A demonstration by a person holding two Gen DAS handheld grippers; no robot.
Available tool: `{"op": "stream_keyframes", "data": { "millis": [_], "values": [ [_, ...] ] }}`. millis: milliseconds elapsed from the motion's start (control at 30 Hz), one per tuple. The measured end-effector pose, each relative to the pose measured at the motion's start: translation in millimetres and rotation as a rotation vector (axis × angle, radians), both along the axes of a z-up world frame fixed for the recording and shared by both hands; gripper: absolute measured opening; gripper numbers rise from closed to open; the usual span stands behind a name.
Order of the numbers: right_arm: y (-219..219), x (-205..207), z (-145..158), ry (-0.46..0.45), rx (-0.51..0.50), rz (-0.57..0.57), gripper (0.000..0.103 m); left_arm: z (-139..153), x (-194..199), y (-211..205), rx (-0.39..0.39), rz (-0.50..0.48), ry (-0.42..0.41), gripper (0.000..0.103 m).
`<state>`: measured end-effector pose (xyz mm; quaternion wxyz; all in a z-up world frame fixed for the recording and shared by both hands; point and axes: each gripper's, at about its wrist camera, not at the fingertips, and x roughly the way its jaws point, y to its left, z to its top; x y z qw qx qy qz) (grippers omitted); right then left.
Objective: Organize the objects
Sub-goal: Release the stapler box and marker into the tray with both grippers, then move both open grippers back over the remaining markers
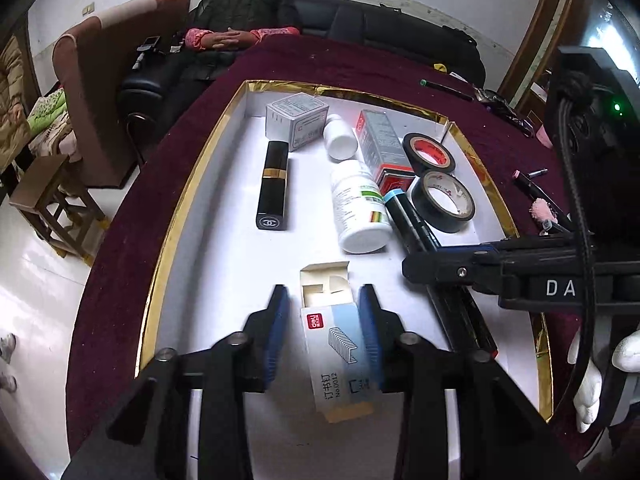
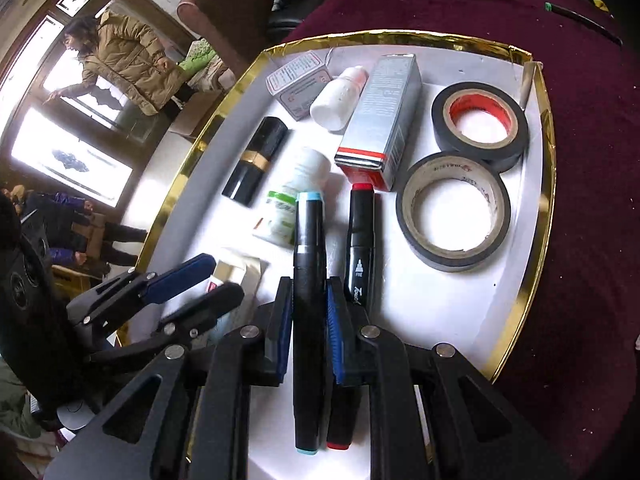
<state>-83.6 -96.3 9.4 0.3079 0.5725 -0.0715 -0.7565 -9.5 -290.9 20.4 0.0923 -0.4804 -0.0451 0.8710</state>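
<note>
A white tray with a gold rim (image 1: 192,184) (image 2: 520,304) lies on a maroon cloth. My left gripper (image 1: 324,300) straddles a light blue staple box (image 1: 340,340) with an open flap; its jaws are apart, with a gap on the left side of the box. It also shows in the right wrist view (image 2: 208,280). My right gripper (image 2: 308,300) is shut on a black marker with blue caps (image 2: 308,256), flat on the tray. A red-capped marker (image 2: 360,248) lies right beside it.
The tray also holds a black lipstick (image 1: 274,184), two white bottles (image 1: 360,208) (image 1: 340,136), a small grey box (image 1: 296,120), a silver-red carton (image 1: 382,148) and two tape rolls (image 1: 442,196) (image 1: 428,152). Pens (image 1: 536,192) lie on the cloth. People sit behind.
</note>
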Motion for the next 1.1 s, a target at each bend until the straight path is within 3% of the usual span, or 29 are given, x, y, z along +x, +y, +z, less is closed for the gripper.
{"op": "stream_keyframes", "data": {
  "millis": [33, 100, 200, 433, 467, 533, 600, 667, 767, 833, 867, 933, 1000, 1100],
  "values": [
    [0, 2, 2, 0.005, 0.001, 0.000, 0.020, 1, 0, 0, 0.001, -0.001, 0.004, 0.055],
    [-1, 6, 5, 0.025, -0.004, 0.000, 0.037, 2, 0, 0, 0.022, -0.015, 0.008, 0.059],
    [-2, 16, 17, 0.077, -0.015, 0.003, 0.052, 5, 1, 0, 0.031, -0.010, 0.018, 0.064],
    [23, 35, 49, 0.167, -0.101, -0.055, 0.058, 16, 12, 4, 0.056, 0.003, 0.050, 0.066],
    [30, 37, 55, 0.189, -0.104, -0.071, 0.064, 22, 17, 6, 0.068, -0.002, 0.075, 0.069],
    [45, 49, 70, 0.249, -0.111, -0.114, 0.072, 31, 24, 11, 0.083, -0.006, 0.119, 0.086],
    [64, 64, 89, 0.333, -0.109, -0.164, 0.077, 43, 34, 14, 0.155, -0.004, 0.182, 0.098],
    [78, 73, 112, 0.425, -0.105, -0.197, 0.078, 50, 41, 13, 0.298, 0.012, 0.214, 0.102],
    [99, 115, 144, 0.645, -0.042, -0.288, 0.083, 46, 38, 20, 0.538, -0.073, 0.156, 0.102],
    [114, 146, 160, 0.794, 0.007, -0.350, 0.089, 45, 39, 34, 0.563, -0.129, 0.128, 0.102],
    [121, 158, 164, 0.845, 0.026, -0.376, 0.101, 46, 42, 49, 0.548, -0.167, 0.111, 0.102],
    [139, 168, 158, 0.833, 0.053, -0.450, 0.103, 49, 47, 67, 0.523, -0.190, 0.110, 0.102],
    [161, 157, 136, 0.668, 0.077, -0.493, 0.103, 56, 51, 87, 0.498, -0.219, 0.121, 0.102],
    [189, 148, 104, 0.543, 0.089, -0.532, 0.103, 67, 57, 114, 0.454, -0.242, 0.135, 0.102]
  ]
}}
